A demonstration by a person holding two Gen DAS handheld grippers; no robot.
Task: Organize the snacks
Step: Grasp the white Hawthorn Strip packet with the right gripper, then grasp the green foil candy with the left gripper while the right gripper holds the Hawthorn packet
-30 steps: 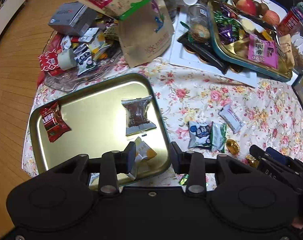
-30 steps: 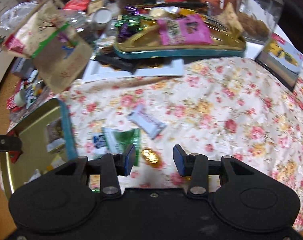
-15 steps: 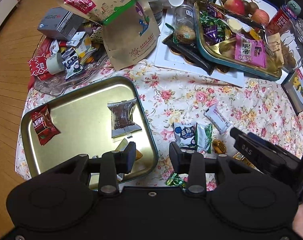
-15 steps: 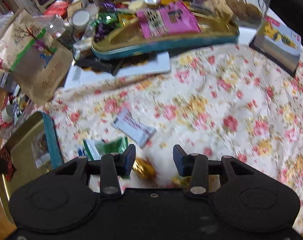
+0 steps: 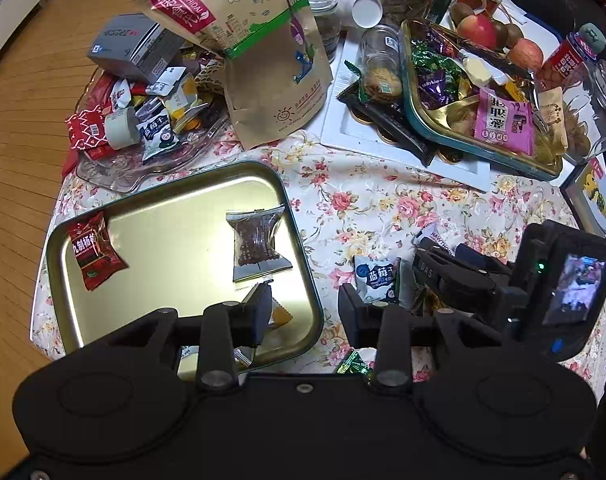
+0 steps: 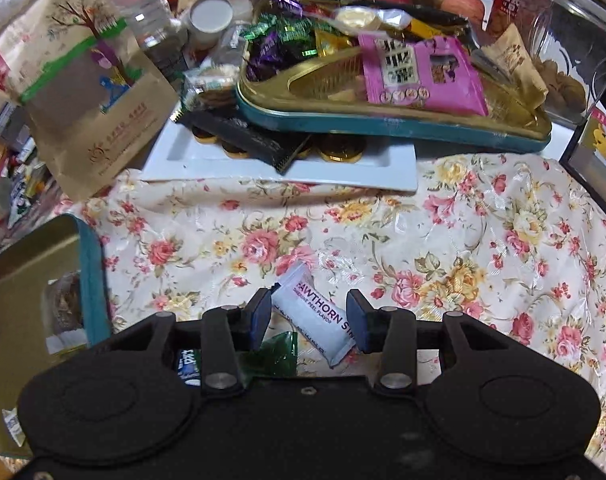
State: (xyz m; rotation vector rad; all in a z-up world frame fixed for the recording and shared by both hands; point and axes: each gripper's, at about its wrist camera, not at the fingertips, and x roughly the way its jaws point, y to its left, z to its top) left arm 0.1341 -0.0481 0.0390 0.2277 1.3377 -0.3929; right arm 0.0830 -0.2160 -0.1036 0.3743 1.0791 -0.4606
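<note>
You have three snacks in the gold tray (image 5: 103, 344) so far, while your right gripper (image 6: 309, 318), jaws apart, straddles the hawthorn packet (image 6: 317, 320) on the floral cloth (image 6: 463, 240), and your left gripper (image 5: 305, 314) hangs open and empty.

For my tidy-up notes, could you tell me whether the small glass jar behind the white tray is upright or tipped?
Tipped: the glass jar lies on its side, with cookies inside.

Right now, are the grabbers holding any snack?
No. The right gripper is open around the white hawthorn bar, not pinching it. The left gripper is open above the tray edge.
</note>
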